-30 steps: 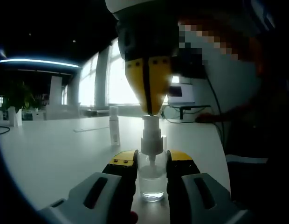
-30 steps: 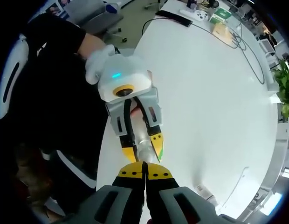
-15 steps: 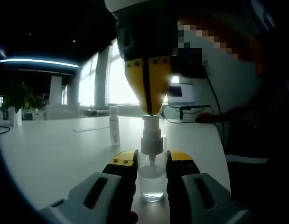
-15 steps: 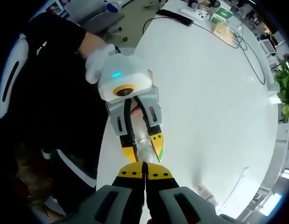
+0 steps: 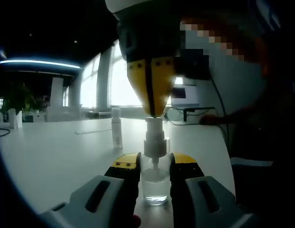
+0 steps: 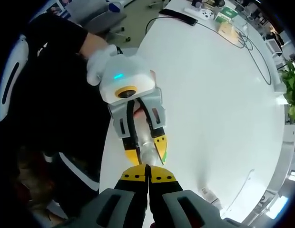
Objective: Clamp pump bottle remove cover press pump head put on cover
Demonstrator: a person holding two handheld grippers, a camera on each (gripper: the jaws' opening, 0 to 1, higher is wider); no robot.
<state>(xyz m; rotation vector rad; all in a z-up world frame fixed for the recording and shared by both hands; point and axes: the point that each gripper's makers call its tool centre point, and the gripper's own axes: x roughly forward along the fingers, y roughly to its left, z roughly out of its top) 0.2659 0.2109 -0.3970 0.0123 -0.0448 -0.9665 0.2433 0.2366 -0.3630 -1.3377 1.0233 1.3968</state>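
The pump bottle [image 5: 154, 183] is a small clear bottle standing upright on the white table [image 5: 52, 156], near the table edge closest to the person. The left gripper [image 5: 154, 166] holds the bottle body: its two yellow-tipped jaws press against the left and right sides of the bottle. In the right gripper view, the left gripper [image 6: 146, 146] appears from above, its jaws around the bottle [image 6: 148, 153] and a gloved hand [image 6: 102, 64] on its white housing. The right gripper [image 5: 151, 110] comes down from above in the left gripper view, with its yellow jaws closed together and their tips resting on top of the white pump head [image 5: 154, 128]. In its own view, the right gripper [image 6: 147, 176] shows both jaws meeting with no gap, directly over the bottle. The cover [image 5: 116, 128], a slim pale cap, stands upright on the table behind the bottle and to its left, well apart from both grippers. A cable [image 6: 242, 40] runs across the far part of the table.
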